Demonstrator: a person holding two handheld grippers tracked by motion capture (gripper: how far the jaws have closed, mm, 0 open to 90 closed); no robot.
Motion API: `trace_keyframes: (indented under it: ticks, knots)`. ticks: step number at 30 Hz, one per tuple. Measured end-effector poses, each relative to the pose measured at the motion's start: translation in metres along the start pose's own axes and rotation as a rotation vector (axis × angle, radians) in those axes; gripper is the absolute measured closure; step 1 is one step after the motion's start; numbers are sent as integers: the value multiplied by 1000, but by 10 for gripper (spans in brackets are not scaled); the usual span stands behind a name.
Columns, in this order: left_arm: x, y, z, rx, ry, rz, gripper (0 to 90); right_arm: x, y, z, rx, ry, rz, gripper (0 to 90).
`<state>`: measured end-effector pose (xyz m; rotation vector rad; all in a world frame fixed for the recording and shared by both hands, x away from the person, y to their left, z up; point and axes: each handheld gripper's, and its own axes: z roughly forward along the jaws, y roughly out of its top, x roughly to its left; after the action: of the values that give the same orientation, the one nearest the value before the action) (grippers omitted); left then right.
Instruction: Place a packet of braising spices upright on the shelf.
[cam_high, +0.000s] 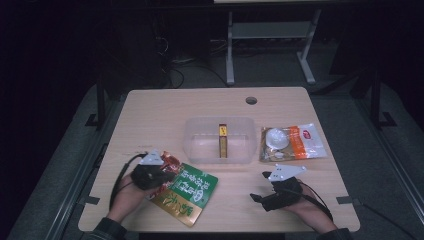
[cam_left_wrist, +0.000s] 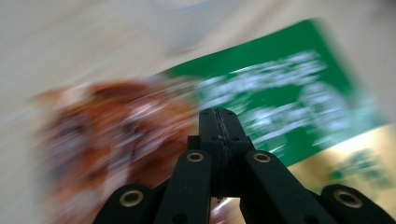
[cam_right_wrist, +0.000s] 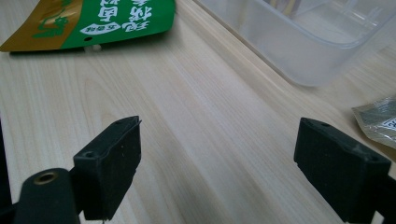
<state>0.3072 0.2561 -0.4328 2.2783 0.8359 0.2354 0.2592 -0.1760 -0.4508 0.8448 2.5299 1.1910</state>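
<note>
A green and gold snack packet with a red-brown picture end lies on the table's near left. My left gripper hovers over that red-brown end with its jaws pressed together. In the left gripper view the shut gripper stands in front of the blurred packet, and I see nothing between the jaws. My right gripper rests at the near right, pointing left. Its jaws stand wide open over bare wood, with the packet's corner farther off.
A clear plastic bin sits mid-table with a narrow yellow-brown box inside; its wall rises ahead of the right gripper. An orange and white packet lies right of the bin. A cable hole is near the far edge.
</note>
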Motion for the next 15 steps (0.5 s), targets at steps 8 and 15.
trace_keyframes:
  ticks: [8,15]
  knots:
    - [58,-18,-11,-25,124,-138,899,0,0,1,3,2,2,143]
    - [81,8,11,-47,113,-131,898,0,0,3,12,3,8,143]
